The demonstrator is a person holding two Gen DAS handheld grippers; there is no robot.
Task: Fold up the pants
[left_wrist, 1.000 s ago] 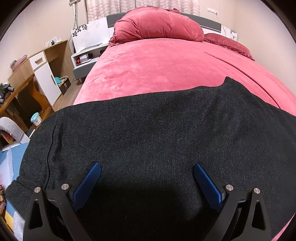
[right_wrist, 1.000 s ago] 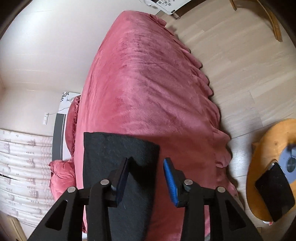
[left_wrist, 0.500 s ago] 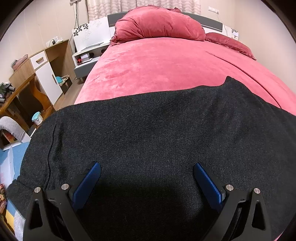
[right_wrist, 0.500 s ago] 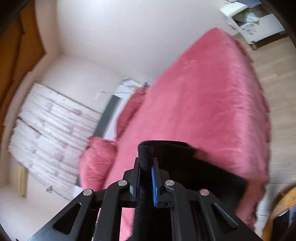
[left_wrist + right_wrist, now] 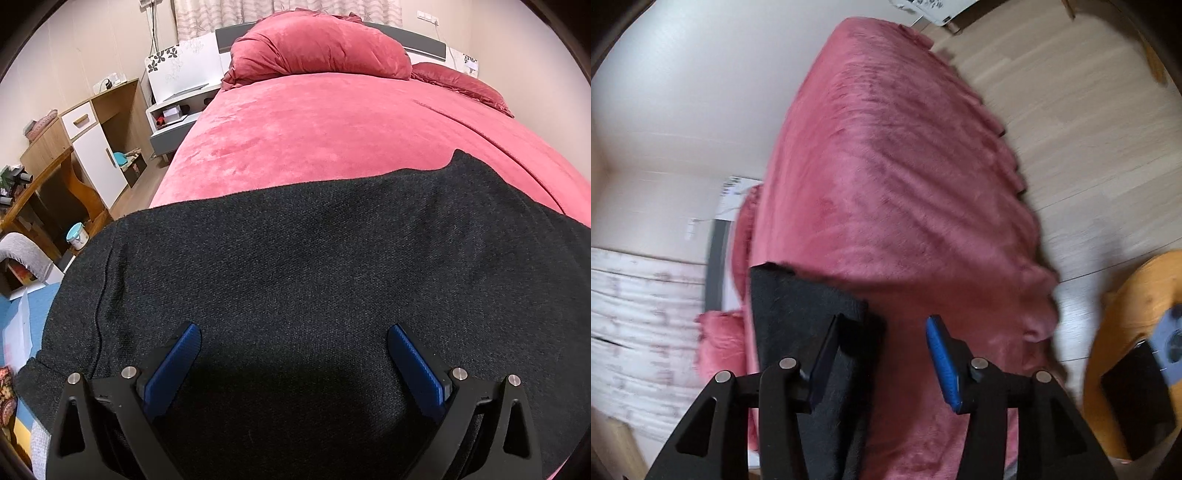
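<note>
left tongs [image 5: 293, 365]: spread wide, two blue pads, nothing between them; they hang over the near part of the pants [image 5: 314, 280]. base of both arms cut off by the bottom edge.
pants: one dark charcoal garment, laid flat across the near end of the bed [image 5: 332, 122], running left to right. left end drapes past the bed's edge, right end cut off by the frame. a seam line shows near the left end; whether there is one layer or more, cannot tell.
right tongs [image 5: 882, 350]: spread, pinching nothing. the left pad sits in front of the pants [image 5: 798, 306]; touching or not, cannot tell. the right pad is over bare red cover. this view is motion-blurred, and only a narrow dark strip of the garment shows.
far: one bunched red duvet [image 5: 317, 48] at the bed's head, one red pillow [image 5: 461, 83] to its right, partly hidden. left of the bed: one white nightstand [image 5: 173, 118], one wooden cabinet [image 5: 85, 140]. right view: a round wooden table [image 5: 1137, 332], cut off, with a dark flat object on it, too blurred to identify.
</note>
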